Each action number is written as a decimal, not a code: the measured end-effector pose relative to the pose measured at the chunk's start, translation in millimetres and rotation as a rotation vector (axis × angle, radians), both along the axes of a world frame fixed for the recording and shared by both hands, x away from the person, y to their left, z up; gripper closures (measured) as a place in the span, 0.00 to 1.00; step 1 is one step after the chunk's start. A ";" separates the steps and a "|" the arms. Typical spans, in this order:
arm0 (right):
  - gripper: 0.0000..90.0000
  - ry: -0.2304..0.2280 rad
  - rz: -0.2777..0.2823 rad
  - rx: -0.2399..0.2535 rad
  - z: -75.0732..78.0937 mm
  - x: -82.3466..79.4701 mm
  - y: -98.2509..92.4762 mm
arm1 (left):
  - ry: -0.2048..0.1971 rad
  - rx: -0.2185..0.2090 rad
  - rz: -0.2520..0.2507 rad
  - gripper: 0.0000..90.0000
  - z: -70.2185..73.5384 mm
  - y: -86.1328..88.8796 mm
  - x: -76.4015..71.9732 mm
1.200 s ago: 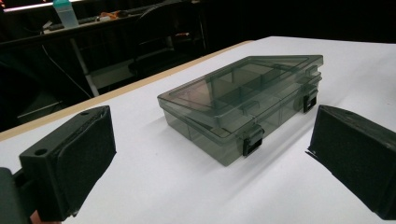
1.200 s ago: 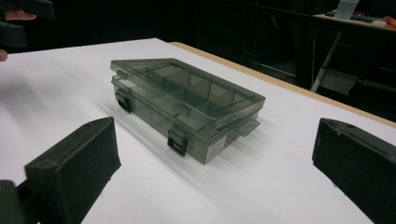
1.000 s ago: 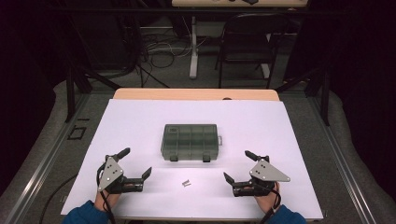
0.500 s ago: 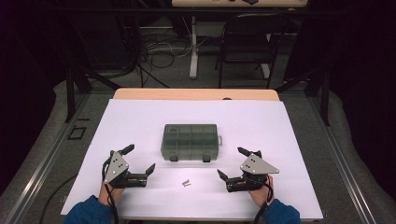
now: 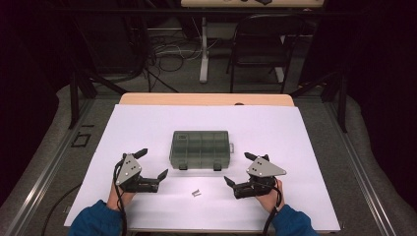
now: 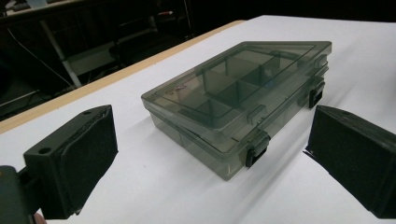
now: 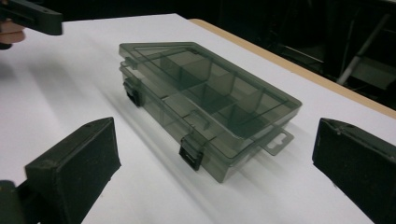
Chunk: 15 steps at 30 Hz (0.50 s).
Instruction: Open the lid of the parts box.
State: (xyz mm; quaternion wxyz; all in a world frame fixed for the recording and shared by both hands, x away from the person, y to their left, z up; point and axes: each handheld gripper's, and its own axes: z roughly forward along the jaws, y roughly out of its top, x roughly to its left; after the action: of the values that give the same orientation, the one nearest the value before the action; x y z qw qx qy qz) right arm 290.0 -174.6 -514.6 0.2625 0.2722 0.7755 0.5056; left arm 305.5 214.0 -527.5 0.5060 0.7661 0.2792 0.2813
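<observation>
Compartment box (image 5: pixel 200 147): one unit, smoky translucent plastic, lid down, positioned at the centre of the white table sheet (image 5: pixel 305 132). Two black latches (image 5: pixel 183 167) sit on its near edge, both appearing fastened. In the left gripper view, internal dividers are visible through the lid of the box (image 6: pixel 238 100).

Changes from the earlier frames: both grippers have moved inward and slightly farther up the table, closing on the near corners of the box. The box and the small screw (image 5: pixel 196 193) have not shifted.

Count: two grippers, one box, one small metal screw, lying on the sheet near of the box, between the two grippers.

Left gripper (image 5: pixel 151 164): located near-left of the box, jaws spread apart, nothing between them, not in contact with the box. Right gripper (image 5: pixel 239 169): located near-right of the box, jaws likewise spread and empty, clear of the box. Each gripper is held by one hand, with blue sleeves (image 5: pixel 96 220) at the near edge.
</observation>
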 end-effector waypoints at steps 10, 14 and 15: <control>0.00 0.014 0.026 -0.022 -0.7 6.0 5.7 | 0.029 0.065 -0.036 0.01 -1.3 -9.0 10.0; 0.00 0.024 0.033 -0.017 -0.9 6.9 6.4 | 0.035 0.080 -0.044 0.01 -2.0 -11.7 13.2; 0.00 0.024 0.030 -0.023 -1.2 7.3 6.8 | 0.040 0.085 -0.044 0.01 -1.7 -12.0 13.9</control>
State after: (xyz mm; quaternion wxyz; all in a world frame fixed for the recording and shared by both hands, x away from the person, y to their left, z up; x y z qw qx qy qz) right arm 297.3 -167.8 -515.8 0.2486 0.2636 0.7883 0.4973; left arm 319.4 202.1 -529.2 0.4735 0.7983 0.2598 0.2664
